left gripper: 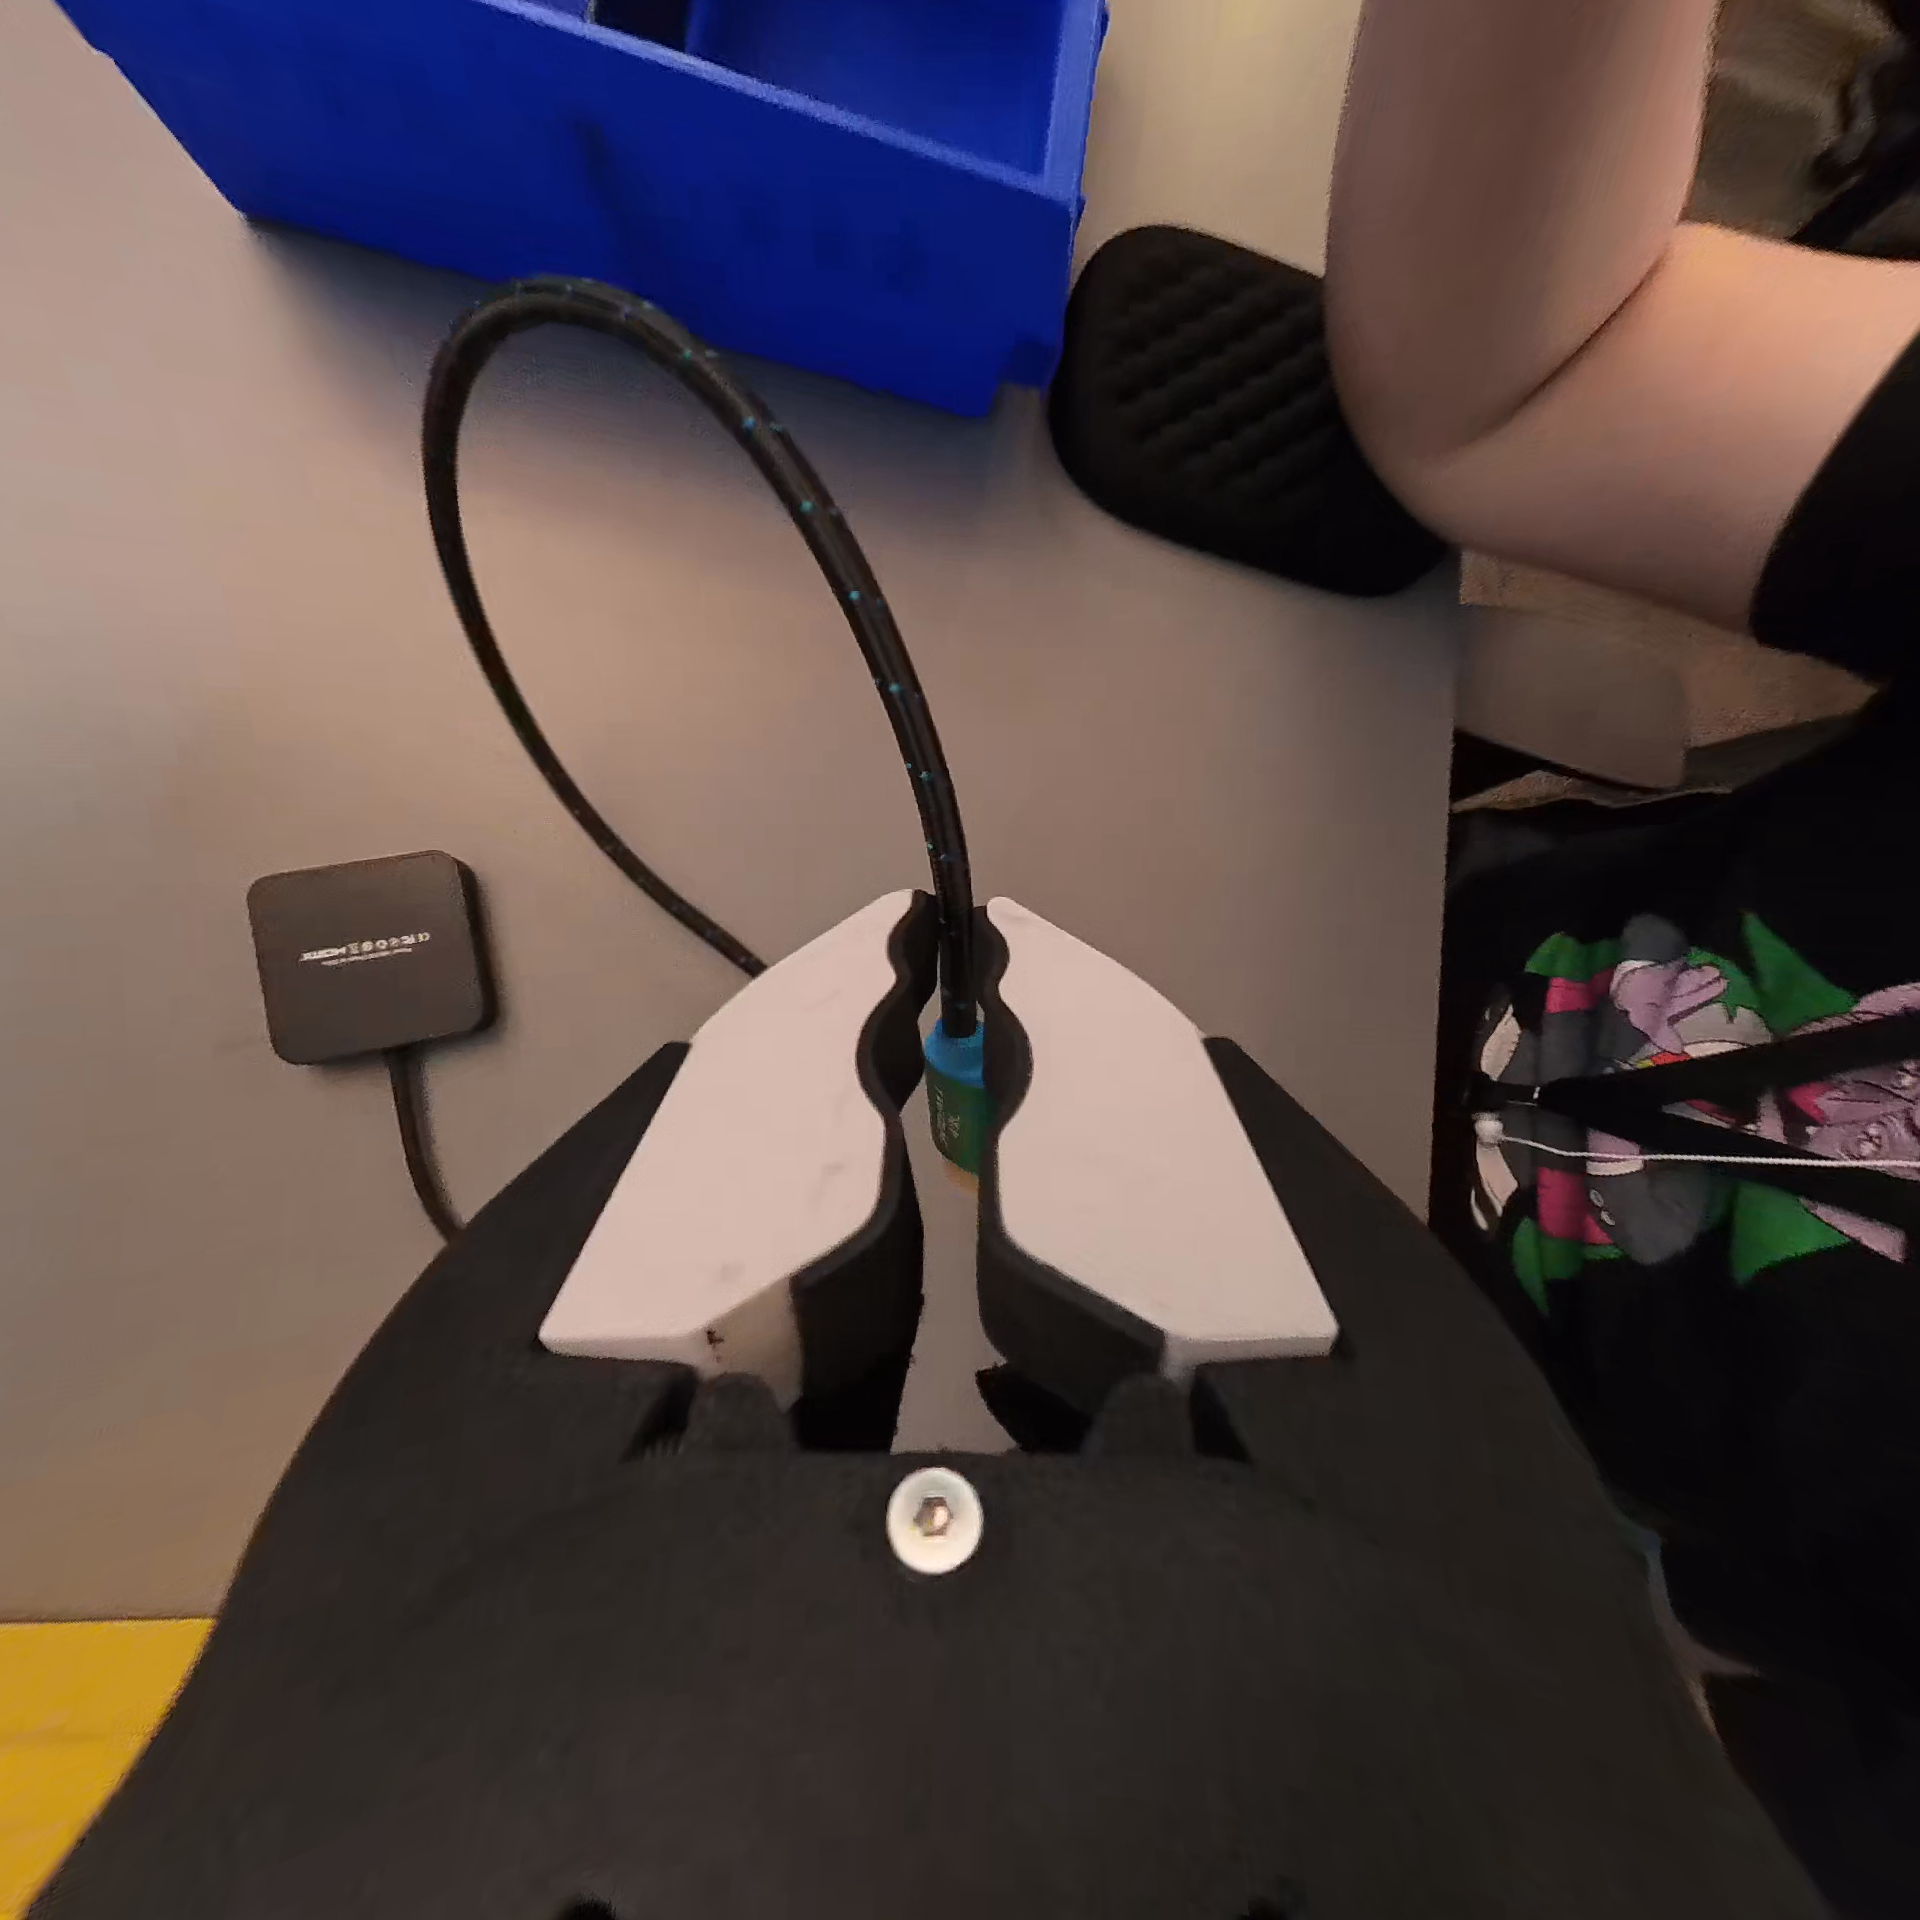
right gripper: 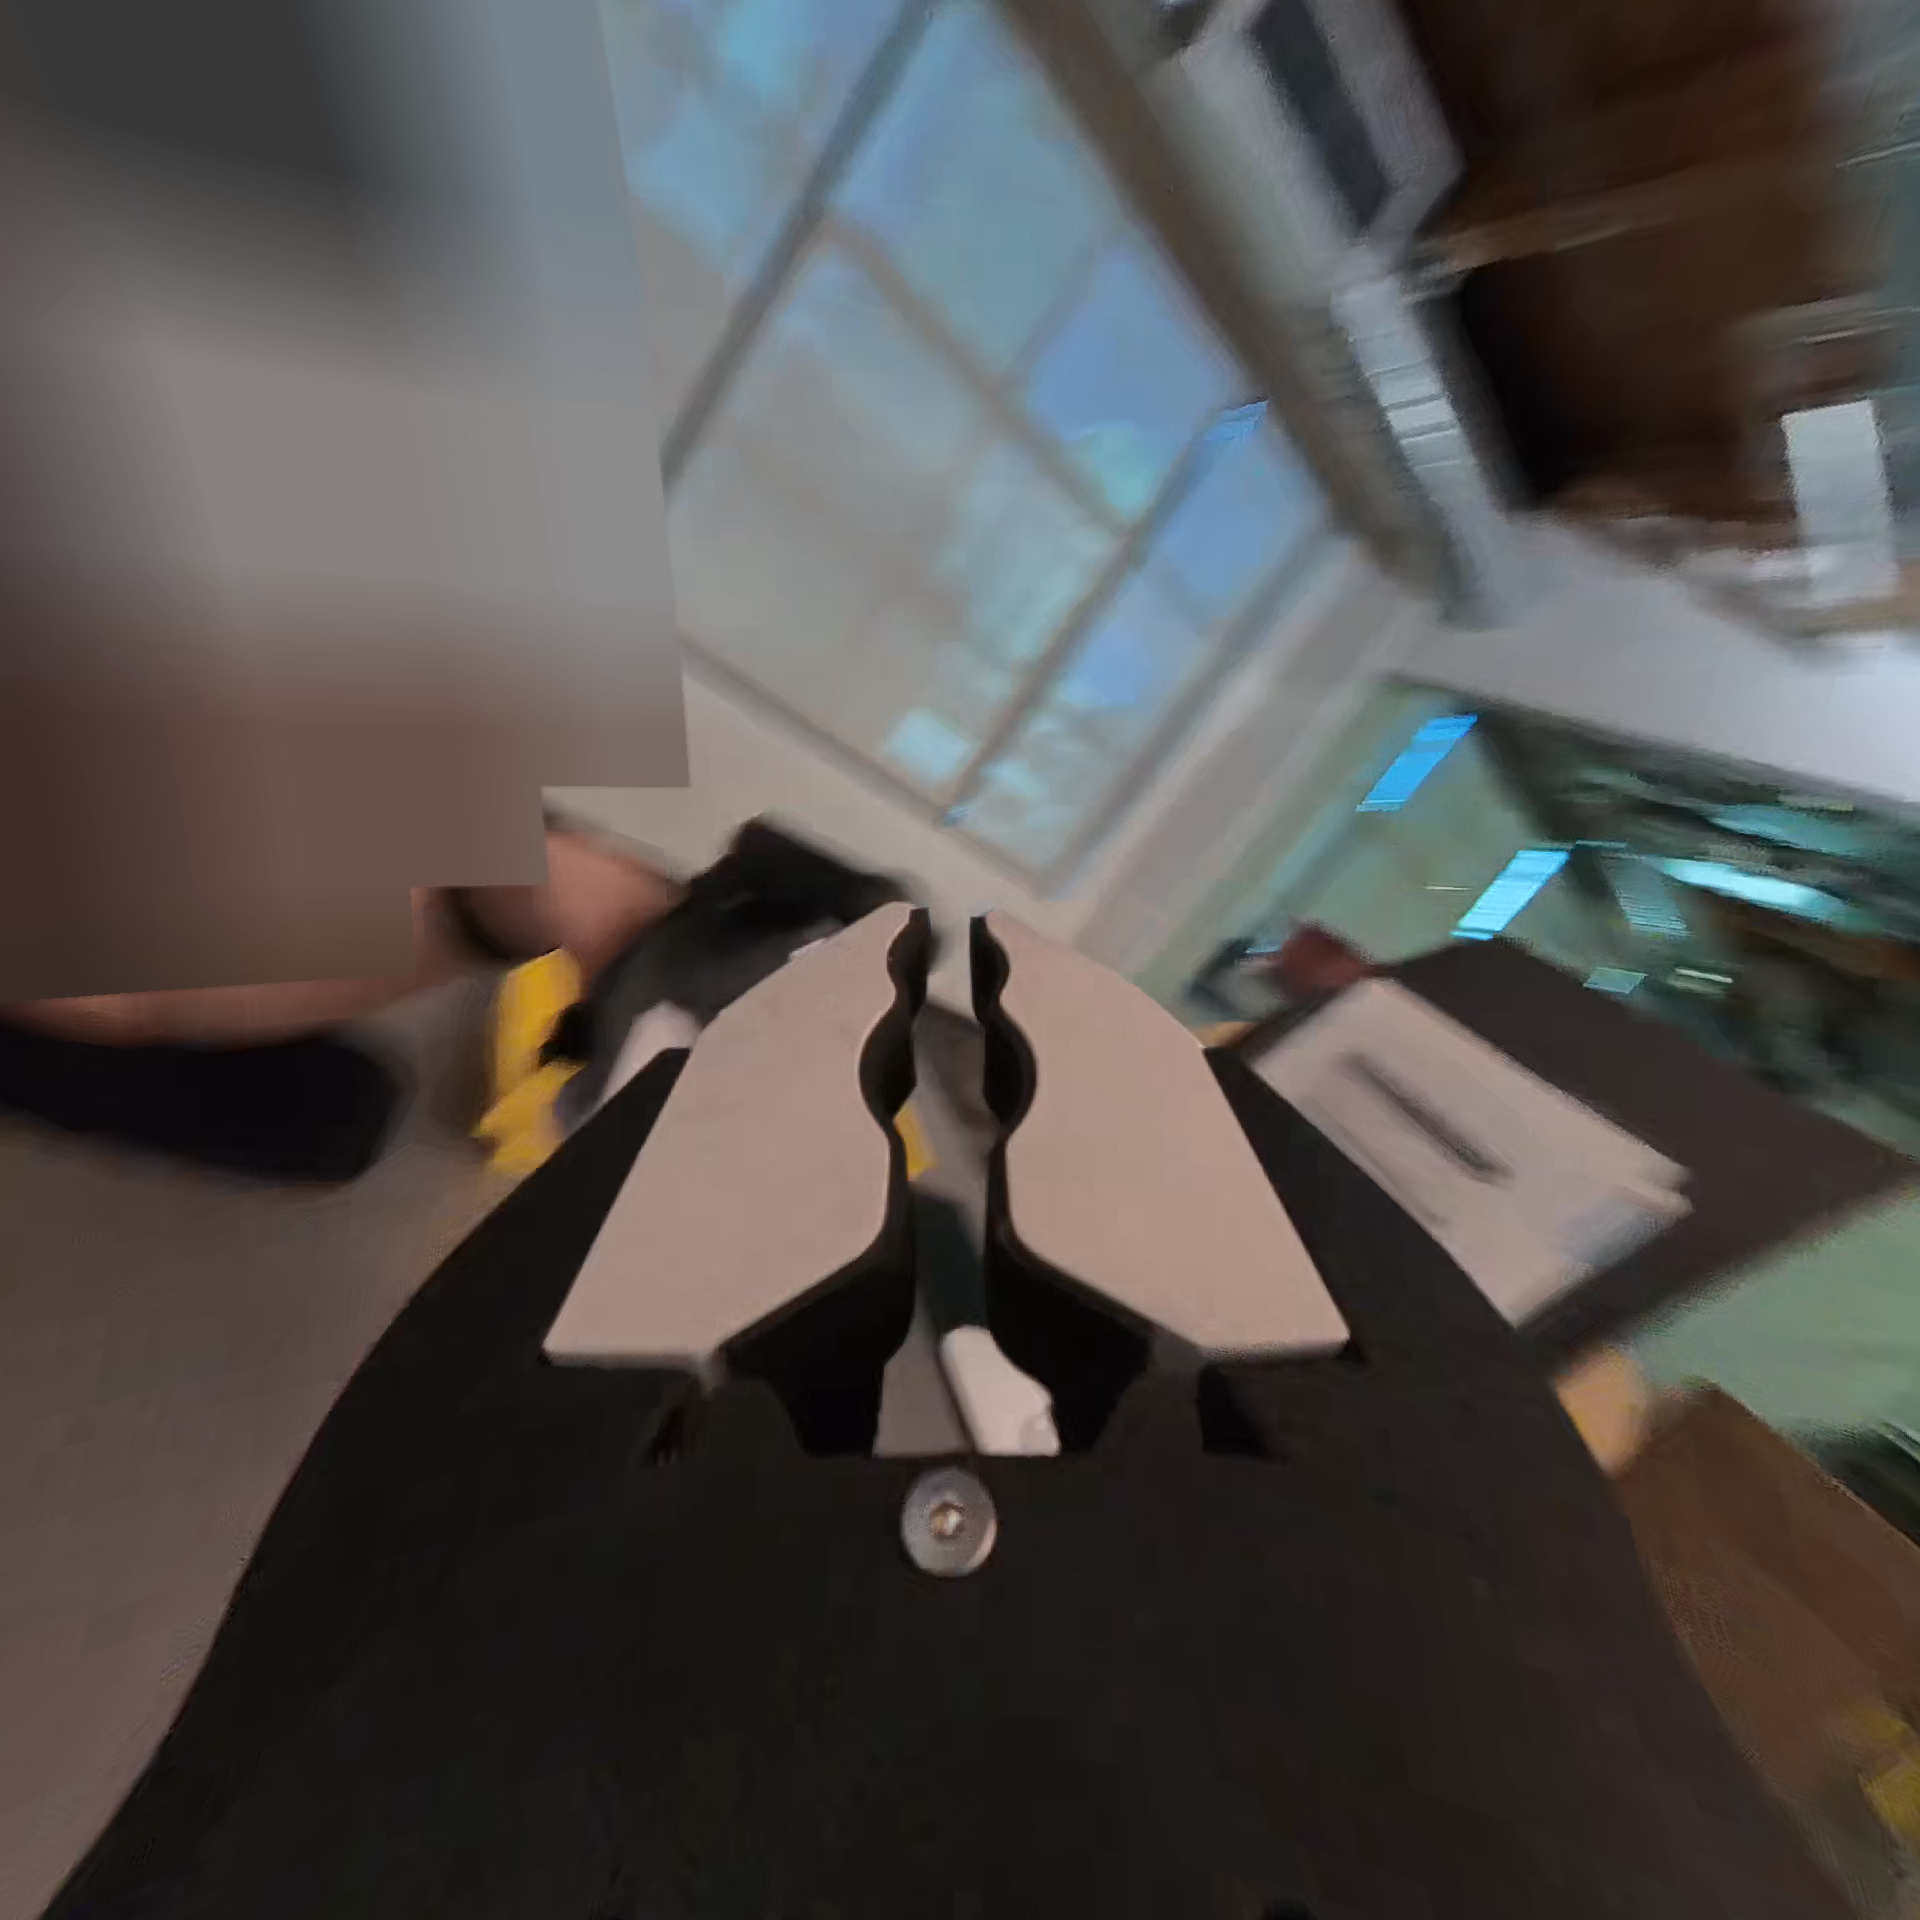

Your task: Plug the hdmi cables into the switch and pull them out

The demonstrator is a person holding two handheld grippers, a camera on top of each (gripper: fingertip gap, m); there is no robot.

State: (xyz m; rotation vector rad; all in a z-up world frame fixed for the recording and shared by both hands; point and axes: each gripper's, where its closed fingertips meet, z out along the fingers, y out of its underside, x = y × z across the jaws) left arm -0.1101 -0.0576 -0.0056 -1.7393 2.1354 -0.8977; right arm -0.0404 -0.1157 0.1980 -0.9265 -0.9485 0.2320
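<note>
While the grey table [left gripper: 208, 623] carries the blue bin [left gripper: 665, 156] and the black switch [left gripper: 366, 954], I keep my left gripper [left gripper: 951, 935] pinching the braided hdmi cable [left gripper: 831, 540] just behind its green plug [left gripper: 954, 1101], held above the table. I should turn the plug toward the switch. My right gripper [right gripper: 948, 935], nearly closed and empty, points away.

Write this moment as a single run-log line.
left gripper: shut on HDMI cable, plug unplugged | switch: on table, apart | right gripper: raised, nearly closed, empty
</note>
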